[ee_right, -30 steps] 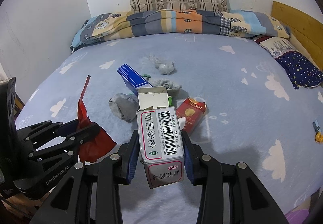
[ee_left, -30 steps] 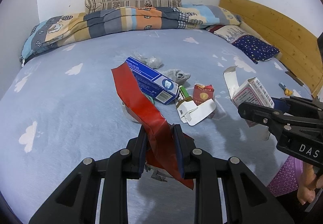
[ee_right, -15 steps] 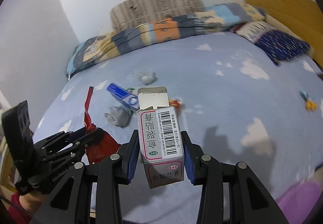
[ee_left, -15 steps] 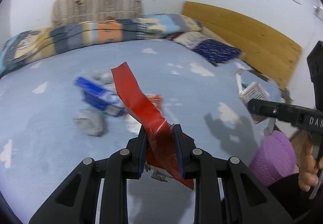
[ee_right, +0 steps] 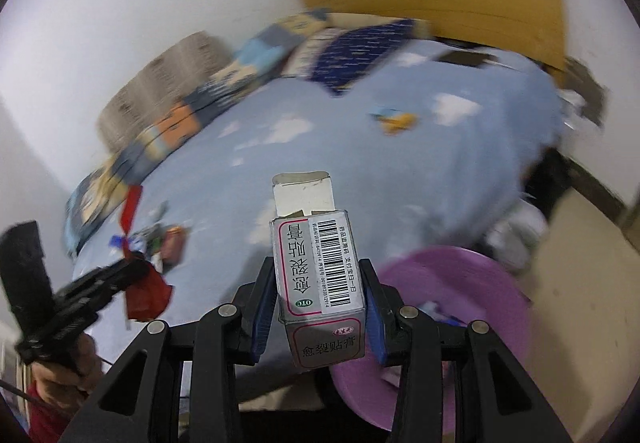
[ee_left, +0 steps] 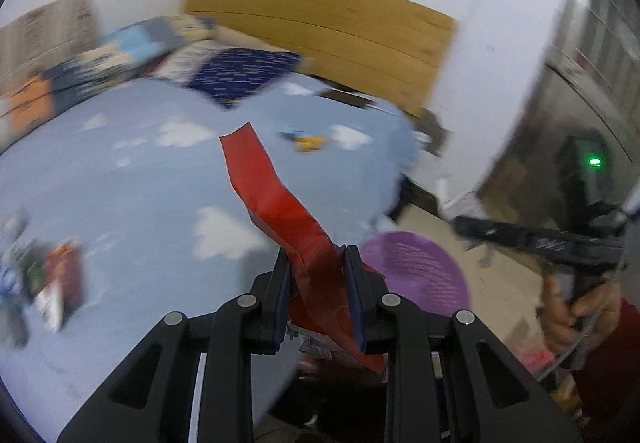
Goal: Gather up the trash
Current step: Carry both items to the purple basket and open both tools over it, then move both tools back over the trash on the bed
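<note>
Left wrist view, left to right: leftover litter [ee_left: 48, 283] is lying blurred at the far left on the blue cloud-print bed [ee_left: 140, 179]. At centre the left tongs [ee_left: 316, 283] are clamping a red wrapper [ee_left: 280, 211]; its long axis is running from the pads up toward frame centre, the free end standing above the bedsheet. Just right of the tongs, lower in the frame, the purple bin [ee_left: 420, 275] is sitting on the floor beside the bed edge. At far right the right tongs [ee_left: 472, 223] are showing side-on, with a hand [ee_left: 576, 307] on the handle.

Right wrist view, left to right: the left tongs [ee_right: 136, 269] with the red wrapper [ee_right: 146, 295] are at lower left. At centre the right tongs [ee_right: 320, 295] are gripping a small medicine box [ee_right: 320, 271], flap open, long axis pointing away from the camera. The purple bin [ee_right: 460, 283] is lying immediately right of and below these tongs.

Judgement: both loads are in transit to the bin. The box looks nearer the bin opening than the wrapper; the right hand probably releases first, once over the rim.
</note>
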`<state>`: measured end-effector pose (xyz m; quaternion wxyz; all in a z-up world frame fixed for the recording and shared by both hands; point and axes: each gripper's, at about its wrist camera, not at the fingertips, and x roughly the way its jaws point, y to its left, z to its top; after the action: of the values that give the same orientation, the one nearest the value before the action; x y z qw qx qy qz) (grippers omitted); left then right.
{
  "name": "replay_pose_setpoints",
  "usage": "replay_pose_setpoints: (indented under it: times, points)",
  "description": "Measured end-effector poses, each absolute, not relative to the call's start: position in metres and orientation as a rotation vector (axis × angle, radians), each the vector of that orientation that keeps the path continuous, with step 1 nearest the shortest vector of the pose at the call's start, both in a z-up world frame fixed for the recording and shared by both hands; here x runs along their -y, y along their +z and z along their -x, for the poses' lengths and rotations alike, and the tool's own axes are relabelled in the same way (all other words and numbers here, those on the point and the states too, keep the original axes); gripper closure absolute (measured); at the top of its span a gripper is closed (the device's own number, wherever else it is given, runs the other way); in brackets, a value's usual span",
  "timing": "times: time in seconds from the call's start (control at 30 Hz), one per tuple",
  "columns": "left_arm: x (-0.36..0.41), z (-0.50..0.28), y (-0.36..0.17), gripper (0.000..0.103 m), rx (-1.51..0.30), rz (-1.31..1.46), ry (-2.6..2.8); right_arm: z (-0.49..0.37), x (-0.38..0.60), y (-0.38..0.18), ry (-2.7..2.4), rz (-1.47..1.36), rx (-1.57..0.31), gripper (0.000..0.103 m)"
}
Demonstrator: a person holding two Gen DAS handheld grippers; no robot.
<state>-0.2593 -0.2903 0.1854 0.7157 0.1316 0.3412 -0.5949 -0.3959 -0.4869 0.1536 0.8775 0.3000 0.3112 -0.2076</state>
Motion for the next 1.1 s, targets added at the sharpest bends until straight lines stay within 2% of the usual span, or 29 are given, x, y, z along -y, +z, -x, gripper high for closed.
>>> replay_pose_setpoints:
  times: [0.27, 0.3, 0.4, 0.43, 0.53, 0.8, 1.1]
  points:
    - [0.371, 0.329, 0.167, 0.078, -0.804, -0.545, -1.488, 0.448, 0.523, 0.109, -0.506, -0.774, -0.678, 0.060]
    - [0.374, 0.333, 0.166, 0.074, -0.811, -0.571, -1.498, 0.451, 0.526, 0.104, -0.513, -0.786, -0.681, 0.060]
    - [0.387, 0.345, 0.163, 0.052, -0.790, -0.638, -1.492, 0.460, 0.533, 0.097, -0.533, -0.807, -0.686, 0.056]
    - [0.388, 0.345, 0.164, 0.052, -0.787, -0.633, -1.488, 0.461, 0.534, 0.096, -0.536, -0.811, -0.687, 0.052]
    - [0.385, 0.341, 0.165, 0.052, -0.806, -0.586, -1.486, 0.467, 0.536, 0.097, -0.548, -0.816, -0.674, 0.052]
    - [0.322, 0.296, 0.172, 0.052, -0.798, -0.466, -1.347, 0.450, 0.527, 0.111, -0.490, -0.776, -0.659, 0.052]
    - [0.199, 0.210, 0.151, 0.051, -0.848, -0.332, -1.060, 0.349, 0.463, 0.140, -0.279, -0.617, -0.722, 0.052]
